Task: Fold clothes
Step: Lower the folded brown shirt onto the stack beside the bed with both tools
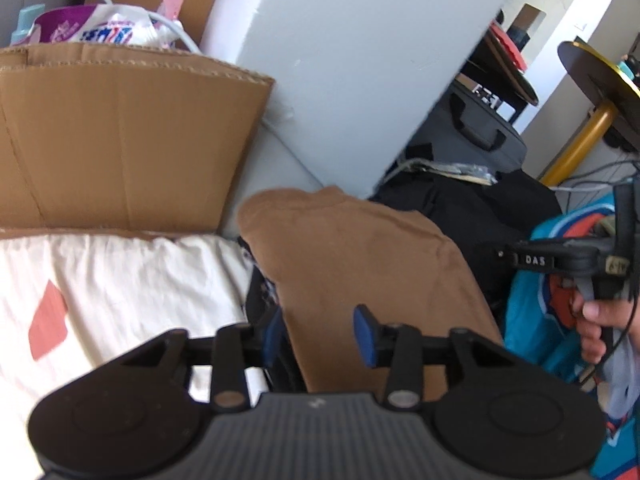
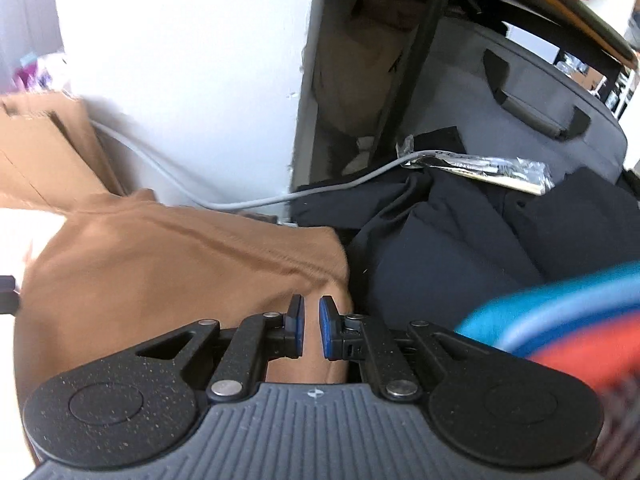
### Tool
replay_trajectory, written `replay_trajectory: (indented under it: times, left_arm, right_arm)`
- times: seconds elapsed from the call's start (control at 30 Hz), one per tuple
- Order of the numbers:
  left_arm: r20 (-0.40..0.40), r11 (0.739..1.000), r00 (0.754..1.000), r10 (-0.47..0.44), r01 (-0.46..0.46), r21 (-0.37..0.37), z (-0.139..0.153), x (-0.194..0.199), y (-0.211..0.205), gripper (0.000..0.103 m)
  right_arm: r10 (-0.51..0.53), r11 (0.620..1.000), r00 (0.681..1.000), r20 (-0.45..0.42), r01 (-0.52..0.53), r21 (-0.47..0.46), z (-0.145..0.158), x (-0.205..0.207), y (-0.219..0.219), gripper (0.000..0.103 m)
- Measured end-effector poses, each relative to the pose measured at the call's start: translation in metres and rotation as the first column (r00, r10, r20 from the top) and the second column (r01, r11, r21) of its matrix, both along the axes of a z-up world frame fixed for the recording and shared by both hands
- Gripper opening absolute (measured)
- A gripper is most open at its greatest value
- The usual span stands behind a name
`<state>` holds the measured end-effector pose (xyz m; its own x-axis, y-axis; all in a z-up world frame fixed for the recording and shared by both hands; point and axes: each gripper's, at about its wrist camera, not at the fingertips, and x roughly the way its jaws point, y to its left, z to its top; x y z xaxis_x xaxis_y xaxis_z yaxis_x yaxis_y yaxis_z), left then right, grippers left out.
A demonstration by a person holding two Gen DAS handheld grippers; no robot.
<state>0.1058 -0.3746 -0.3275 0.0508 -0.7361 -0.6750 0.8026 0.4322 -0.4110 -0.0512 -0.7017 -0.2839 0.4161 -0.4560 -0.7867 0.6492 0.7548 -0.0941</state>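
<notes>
Two grippers work over one tan garment [image 1: 360,256], which lies folded on a heap of clothes between a white cloth [image 1: 120,292] on its left and dark clothing [image 2: 460,248] on its right, below a cardboard box [image 1: 120,140]. Our left gripper [image 1: 320,338] hangs over the garment's near end with its jaws apart, the fabric under them but not pinched. Our right gripper [image 2: 311,326] sits at the garment's right corner, its blue pads [image 2: 327,330] nearly together with a slim gap; we cannot tell whether any cloth is caught there. A teal and orange garment [image 1: 560,240] lies further right.
</notes>
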Motion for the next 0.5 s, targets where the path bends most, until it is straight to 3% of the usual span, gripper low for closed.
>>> replay_trajectory:
  times: [0.17,0.3,0.5]
  left_arm:
    - [-0.016,1.000,1.000,-0.018,0.019,0.016,-0.008,-0.017,0.006,0.052]
    - [-0.068,1.000,0.998,0.001,0.001,0.024,-0.019,-0.021,0.015,0.052]
    - [-0.116,0.998,0.993,-0.028,0.034,0.047,-0.035,-0.032,0.023,0.044]
  right_arm:
    - [0.019,0.999,0.999,0.027,-0.018,-0.038,-0.019,-0.020,0.035,0.014]
    - [0.027,0.994,1.000,-0.013,-0.028,-0.106,-0.042,-0.031,0.055,0.014]
    - [0.029,0.993,0.999,-0.046,-0.034,-0.114,-0.062,-0.049,0.062,0.012]
